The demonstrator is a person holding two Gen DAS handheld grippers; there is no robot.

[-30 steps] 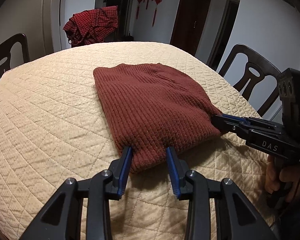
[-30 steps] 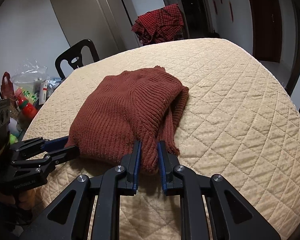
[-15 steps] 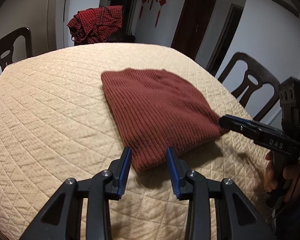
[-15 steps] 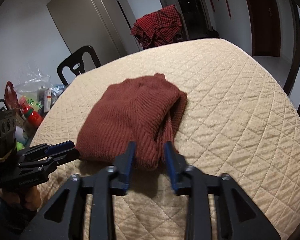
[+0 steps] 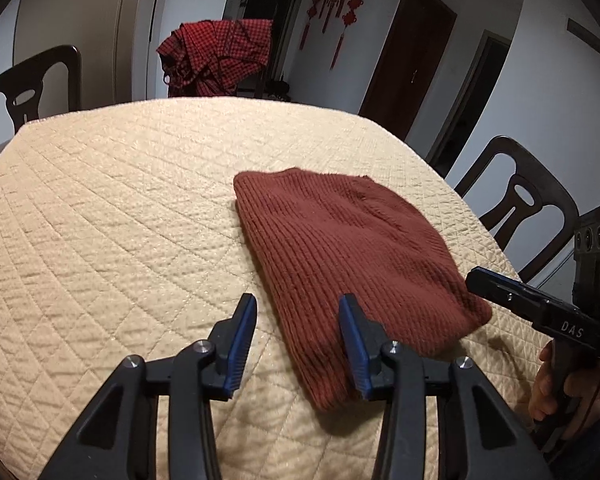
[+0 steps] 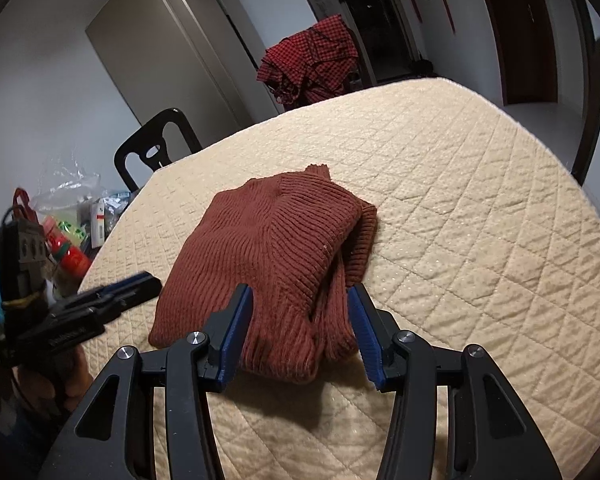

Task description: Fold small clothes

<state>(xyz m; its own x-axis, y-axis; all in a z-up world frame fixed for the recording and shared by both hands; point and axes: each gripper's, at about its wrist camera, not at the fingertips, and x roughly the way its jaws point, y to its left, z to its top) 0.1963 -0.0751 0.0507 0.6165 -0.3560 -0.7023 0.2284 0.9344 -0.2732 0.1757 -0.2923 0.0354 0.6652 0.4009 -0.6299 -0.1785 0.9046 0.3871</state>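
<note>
Sweater (image 5: 352,256), one rust-red ribbed knit, lies folded on your quilted beige tablecloth (image 5: 112,220). Your left gripper (image 5: 298,336) and right gripper (image 6: 300,322) both gape at its near edge, holding nothing. "DAS" reads on the right one. Beyond it: three dark chairs (image 5: 516,196), one checked red garment (image 5: 220,54).

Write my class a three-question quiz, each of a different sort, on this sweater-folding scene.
1. True or false: the right tongs are clamped shut on the sweater.
2. What hangs over the far chair? A) towel B) checked red cloth C) coat
3. Fill in: the sweater lies on a quilted ____ table cover.

Key: 1 false, both the right and the left tongs stand open; 2 B; 3 beige.
</note>
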